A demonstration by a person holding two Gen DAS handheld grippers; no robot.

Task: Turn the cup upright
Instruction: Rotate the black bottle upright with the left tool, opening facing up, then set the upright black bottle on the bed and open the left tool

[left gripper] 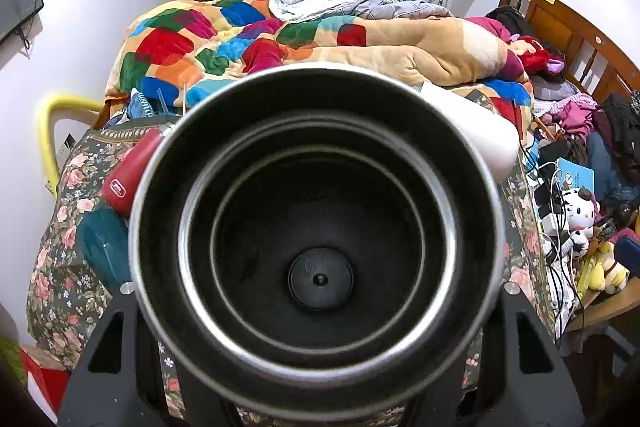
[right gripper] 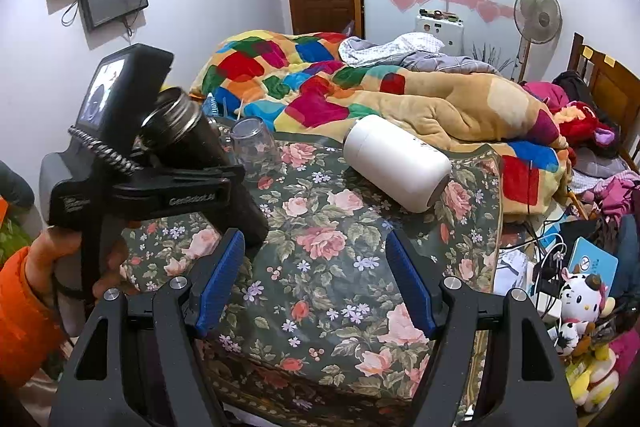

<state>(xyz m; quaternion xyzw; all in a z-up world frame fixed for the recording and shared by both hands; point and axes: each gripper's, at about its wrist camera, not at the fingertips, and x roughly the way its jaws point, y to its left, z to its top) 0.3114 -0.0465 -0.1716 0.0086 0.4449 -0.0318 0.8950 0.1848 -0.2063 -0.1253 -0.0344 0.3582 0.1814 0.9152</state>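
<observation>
Right wrist view: left gripper (right gripper: 224, 183) clamping dark steel cup (right gripper: 188, 135) mid-body, tilted; rigid, slippery, likely light. Right gripper (right gripper: 316, 283) open, empty.

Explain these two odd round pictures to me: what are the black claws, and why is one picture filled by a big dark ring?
A person holds a two-finger claw in each hand; each carries a camera looking along its fingers. The ring is a dark cup gripped by the left gripper, its open mouth facing that camera. The other picture comes from the right gripper, open and empty, blue pads apart. From there you see the left one, held by a hand, lifting the cup tilted above a floral cloth. On the cloth, a white bottle lies on its side beside a clear cup.
</observation>
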